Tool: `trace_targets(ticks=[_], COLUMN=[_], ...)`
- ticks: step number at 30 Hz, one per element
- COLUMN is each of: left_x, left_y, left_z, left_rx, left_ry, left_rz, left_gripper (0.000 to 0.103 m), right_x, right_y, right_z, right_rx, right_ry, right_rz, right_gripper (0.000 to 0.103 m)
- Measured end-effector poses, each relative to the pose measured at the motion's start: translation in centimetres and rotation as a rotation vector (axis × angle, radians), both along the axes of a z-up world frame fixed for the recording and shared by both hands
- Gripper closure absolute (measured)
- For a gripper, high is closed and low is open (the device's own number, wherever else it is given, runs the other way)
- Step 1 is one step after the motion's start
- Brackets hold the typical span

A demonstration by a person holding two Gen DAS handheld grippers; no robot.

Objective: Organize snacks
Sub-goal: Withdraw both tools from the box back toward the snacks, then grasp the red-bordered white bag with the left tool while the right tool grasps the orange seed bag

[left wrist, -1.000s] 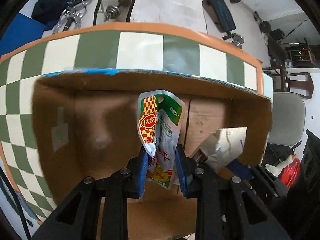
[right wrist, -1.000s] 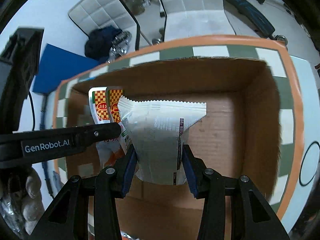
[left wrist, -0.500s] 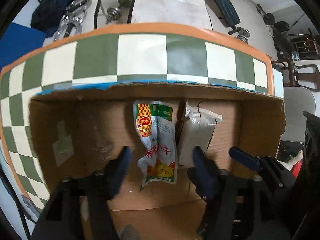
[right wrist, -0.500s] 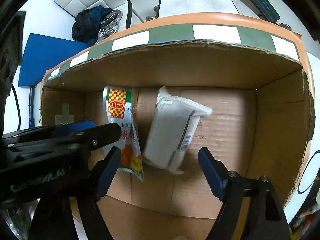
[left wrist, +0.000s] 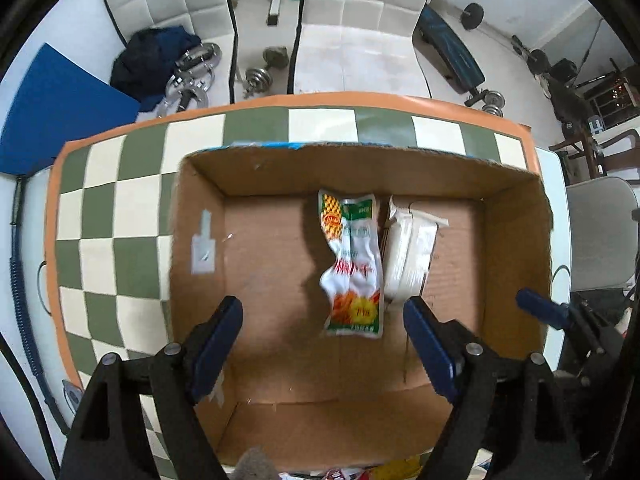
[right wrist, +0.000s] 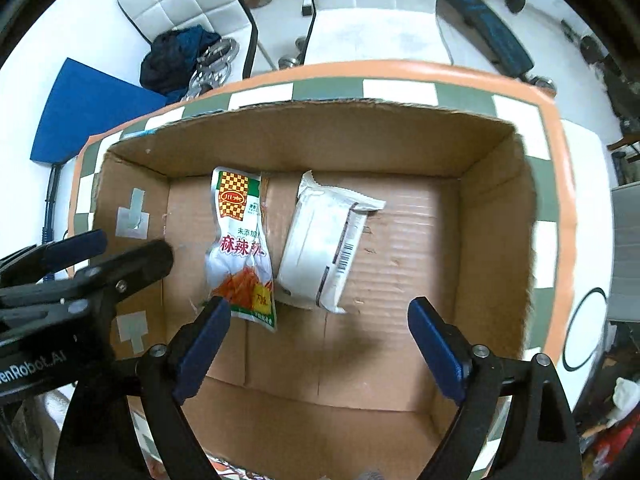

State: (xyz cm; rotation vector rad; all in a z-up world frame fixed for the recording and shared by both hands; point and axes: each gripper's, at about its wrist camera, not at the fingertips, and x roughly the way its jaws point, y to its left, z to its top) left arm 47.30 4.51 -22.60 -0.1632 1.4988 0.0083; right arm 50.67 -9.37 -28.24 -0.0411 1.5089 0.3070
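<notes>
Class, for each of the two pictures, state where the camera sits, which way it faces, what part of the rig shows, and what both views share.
Left wrist: on the left hand-held gripper, facing down into the cardboard box; its opening blue fingers show, nothing between them.
Right wrist: on the right hand-held gripper, facing down likewise; its opening fingers show, plus the left gripper's side.
Shared: the box, red-and-green snack packet, white packet, checkered cloth.

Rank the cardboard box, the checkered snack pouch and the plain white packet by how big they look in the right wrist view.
1. cardboard box, by far the largest; it holds both others.
2 and 3. checkered snack pouch and plain white packet: too alike to rank. The pouch looks longer and narrower, the packet shorter and wider.
</notes>
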Motion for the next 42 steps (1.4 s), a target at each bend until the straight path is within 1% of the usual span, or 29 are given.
trace_targets(ticks=[8,21,24,27,29,31,32,34,36,38,39,40,42], left_x=[-4.7,-10.9,-12.2,-13.9,-15.2,-16.7,-17.6,-19.2,-21.3,-23.6,-24.6,-25.8,-27.5], left_y=[-0.5,-1.5,-1.8,-1.5,-0.8,0.1,0.6,1.7,2.7,3.7,3.9,4.4,4.7], left_z=[3.7,9.2,10.0,9.9,9.0,7.2,5.8,2.6,-1.6,-5.6,-7.1,-9.0,-11.3], left_rx=[0.033,0.024,0.032,0.027,0.018,0.001,-0.012,-0.041,-0.107,-0.178,-0.204,-0.247,-0.291], left_ry=[-0.093,-0.214,-0.229,-0.216,-0.184,-0.129,-0.087,0.011,0.146,0.268,0.316,0.373,0.438], left_rz=[-0.004,0.011,0.015,0.038,0.068,0.110,0.134,0.180,0.238,0.327,0.365,0.423,0.501], left_gripper=[0.021,0.021,0.021,0.021,0.021,0.021,0.021,0.021,0.021,0.022,0.022,0.023,0.023], right_x=[-4.4,-11.9,-13.4,-15.1,-16.3,-17.7,-18.0,-19.1,-20.1,-20.9,-21.2,-21.5,-21.9], right_y=[-0.8,-2.4,-2.9,-3.9,-4.9,-6.5,-7.1,-8.5,-9.9,-10.7,-11.1,-11.2,-11.2], right_z=[3.7,10.6,11.6,12.1,11.6,10.2,9.3,6.8,3.7,1.2,0.0,-1.0,-2.5], right_rx=[0.005,0.048,0.069,0.100,0.119,0.141,0.147,0.144,0.146,0.153,0.156,0.152,0.142], right_ry=[-0.092,-0.228,-0.242,-0.242,-0.225,-0.173,-0.148,-0.081,0.001,0.066,0.093,0.109,0.130], right_rz=[-0.002,-0.019,-0.029,-0.050,-0.072,-0.114,-0.127,-0.162,-0.200,-0.229,-0.241,-0.245,-0.247], right_gripper=[0.010,0.010,0.010,0.010,0.009,0.009,0.009,0.009,0.009,0.009,0.009,0.009,0.009])
